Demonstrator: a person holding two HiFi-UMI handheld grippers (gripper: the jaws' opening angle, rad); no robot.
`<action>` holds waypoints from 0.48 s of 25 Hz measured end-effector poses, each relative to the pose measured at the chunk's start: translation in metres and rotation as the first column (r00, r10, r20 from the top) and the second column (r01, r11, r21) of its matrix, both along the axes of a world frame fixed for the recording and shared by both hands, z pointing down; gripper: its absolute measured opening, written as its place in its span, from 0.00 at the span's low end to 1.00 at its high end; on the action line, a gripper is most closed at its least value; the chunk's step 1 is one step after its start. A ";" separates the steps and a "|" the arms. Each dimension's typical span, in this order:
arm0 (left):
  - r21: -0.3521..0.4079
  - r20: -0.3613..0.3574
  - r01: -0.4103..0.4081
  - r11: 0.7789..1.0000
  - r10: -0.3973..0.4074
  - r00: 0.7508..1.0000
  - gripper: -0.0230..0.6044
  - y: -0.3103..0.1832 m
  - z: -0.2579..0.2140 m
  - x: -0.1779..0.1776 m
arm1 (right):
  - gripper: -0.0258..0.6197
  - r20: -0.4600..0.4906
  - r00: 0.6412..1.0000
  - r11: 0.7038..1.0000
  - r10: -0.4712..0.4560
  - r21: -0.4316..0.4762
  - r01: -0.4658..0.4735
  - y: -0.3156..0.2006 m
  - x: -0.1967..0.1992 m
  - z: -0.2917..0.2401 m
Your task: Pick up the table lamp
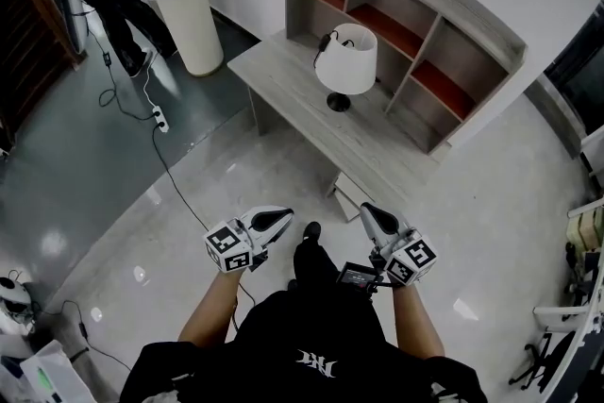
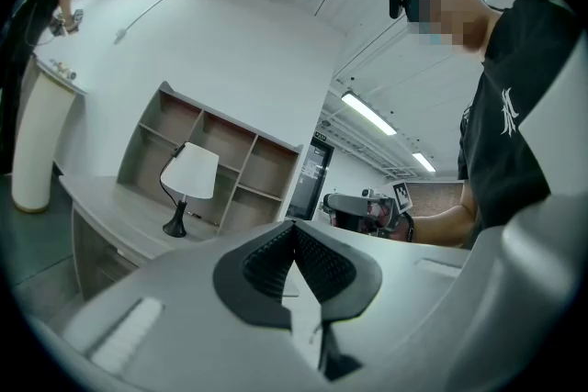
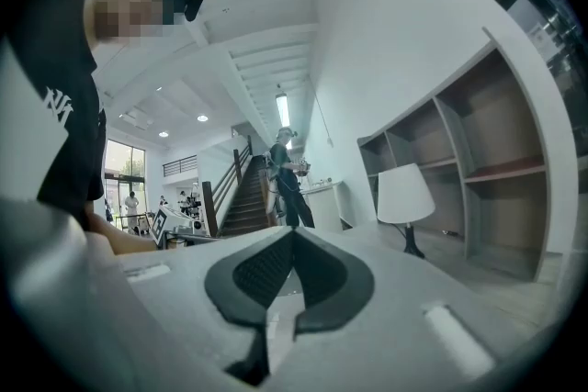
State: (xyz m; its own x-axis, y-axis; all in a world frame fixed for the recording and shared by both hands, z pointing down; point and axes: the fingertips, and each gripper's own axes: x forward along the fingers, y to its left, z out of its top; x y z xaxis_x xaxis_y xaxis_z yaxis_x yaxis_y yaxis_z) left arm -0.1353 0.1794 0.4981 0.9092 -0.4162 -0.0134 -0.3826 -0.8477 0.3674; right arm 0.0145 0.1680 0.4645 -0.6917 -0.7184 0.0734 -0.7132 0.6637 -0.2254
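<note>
Bench [image 1: 283,71] at 12 o'clock bore the table lamp [image 1: 345,61]. Left gripper [image 1: 281,218], right gripper [image 1: 370,214]: were well short, fingers clenched empty. Approach stage, seemingly; next move called for opened fingers.

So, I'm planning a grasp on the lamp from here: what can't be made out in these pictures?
Head view: most of the table lamp stem, hidden under its shade.
Left gripper view: the near end of the desk, covered by the left gripper.
Right gripper view: the lamp's base, too small for detail; the desk before it, covered by the right gripper.
</note>
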 end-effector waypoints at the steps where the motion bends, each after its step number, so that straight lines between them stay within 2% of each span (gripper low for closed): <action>1: 0.000 0.002 0.001 1.000 -0.001 1.000 0.04 -0.008 0.001 0.000 | 0.04 0.001 1.000 1.000 -0.001 0.001 0.001 -0.009 0.000 0.001; 12: 0.000 0.015 0.000 1.000 0.000 1.000 0.04 -0.107 -0.003 -0.002 | 0.04 0.023 1.000 1.000 -0.005 0.006 0.005 -0.113 -0.002 -0.002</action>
State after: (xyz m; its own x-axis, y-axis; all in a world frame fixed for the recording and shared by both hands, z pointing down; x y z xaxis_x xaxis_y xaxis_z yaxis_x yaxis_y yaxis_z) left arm -0.1371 0.0729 0.4951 0.9093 -0.4162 0.0001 -0.3881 -0.8478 0.3615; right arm 0.0128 0.0554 0.4625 -0.6966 -0.7155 0.0531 -0.7047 0.6684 -0.2383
